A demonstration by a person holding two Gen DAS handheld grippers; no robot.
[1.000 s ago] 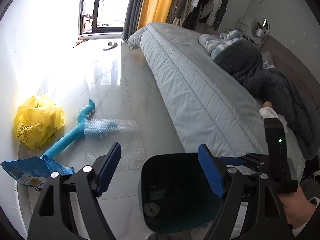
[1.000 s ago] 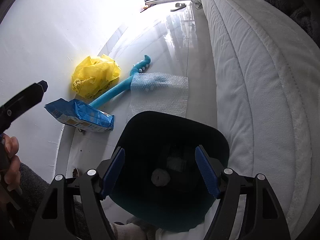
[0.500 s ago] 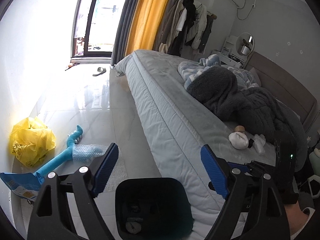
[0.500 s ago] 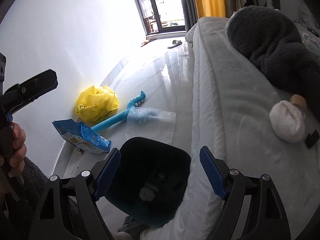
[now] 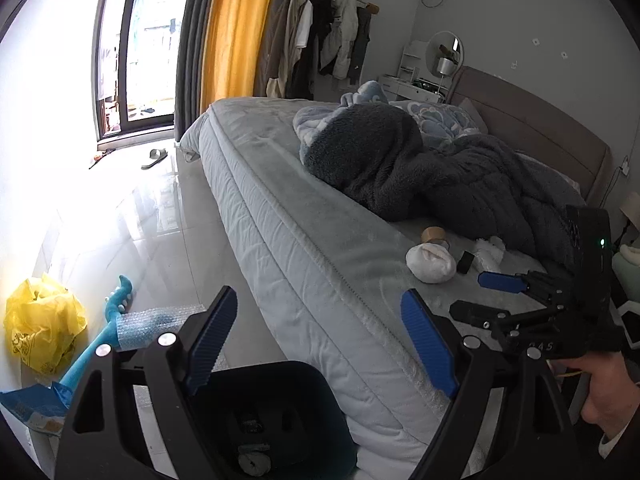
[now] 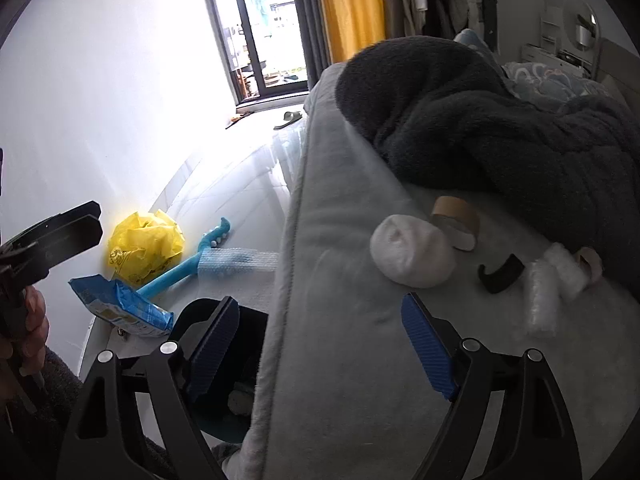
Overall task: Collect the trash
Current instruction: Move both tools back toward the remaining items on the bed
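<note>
Both grippers have swung up from the bin toward the bed since a second ago. From my left gripper [image 5: 316, 344], jaws apart and empty, the dark trash bin [image 5: 264, 408] is half hidden; its contents I can't make out. Glossy tile floor [image 5: 160, 232] holds a yellow bag [image 6: 146, 246] and blue packet [image 6: 120, 306]. My right gripper [image 6: 320, 348], also gaping, faces the mattress [image 6: 340, 380], where a white wad [image 6: 412, 256], cardboard tape core [image 6: 456, 220] and crumpled clear plastic [image 6: 542, 296] lie.

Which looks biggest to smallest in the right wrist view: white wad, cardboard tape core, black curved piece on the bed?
1. white wad
2. cardboard tape core
3. black curved piece
The core is partly hidden behind the wad, so its rank over the black piece is less certain.
</note>
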